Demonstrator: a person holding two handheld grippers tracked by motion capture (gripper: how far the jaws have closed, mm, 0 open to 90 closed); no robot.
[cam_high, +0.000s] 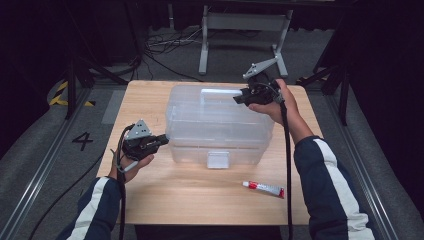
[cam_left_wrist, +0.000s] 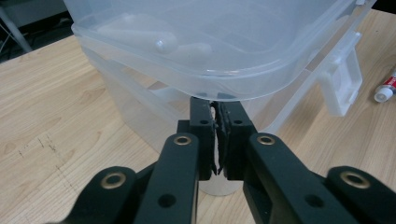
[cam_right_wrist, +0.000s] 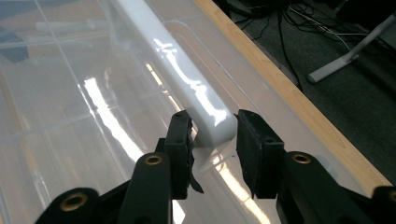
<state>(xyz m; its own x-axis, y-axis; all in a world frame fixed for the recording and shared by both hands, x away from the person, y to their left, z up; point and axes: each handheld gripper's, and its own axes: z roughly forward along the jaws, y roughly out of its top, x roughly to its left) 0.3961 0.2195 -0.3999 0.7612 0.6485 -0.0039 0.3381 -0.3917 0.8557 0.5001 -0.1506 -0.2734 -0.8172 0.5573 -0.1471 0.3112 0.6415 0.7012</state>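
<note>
Your left hand-held gripper (cam_high: 162, 139) meets the left end of a clear plastic storage box (cam_high: 220, 125) at the middle of the bench (cam_high: 190, 195); its jaws are closed to a hairline, and in the left gripper view a thin pale strip sits pinched between the pads (cam_left_wrist: 229, 135) just under the box's overhanging rim, though what that strip is cannot be made out.

The box is translucent and rectangular, with rounded corners and a lid whose lip juts past the walls. A white latch (cam_high: 218, 159) hangs at the middle of its near side. Pale, blurred shapes show through the lid in the left gripper view, too clouded to identify.

Along the far top of the lid runs a glossy white handle bar (cam_right_wrist: 180, 70). Your right hand-held gripper (cam_high: 239, 98) reaches its right end from the far right corner of the box: the jaws stand part open, one on each side of the bar's end, the left pad close against it and the right pad clear of it, so nothing is clamped.

On the bench in front of the box, towards the right, lies a small white tube (cam_high: 264, 188) with red markings; its print is too small to read. A painted "4" (cam_high: 82, 140) marks the floor (cam_high: 45, 150) left of the bench.
</note>
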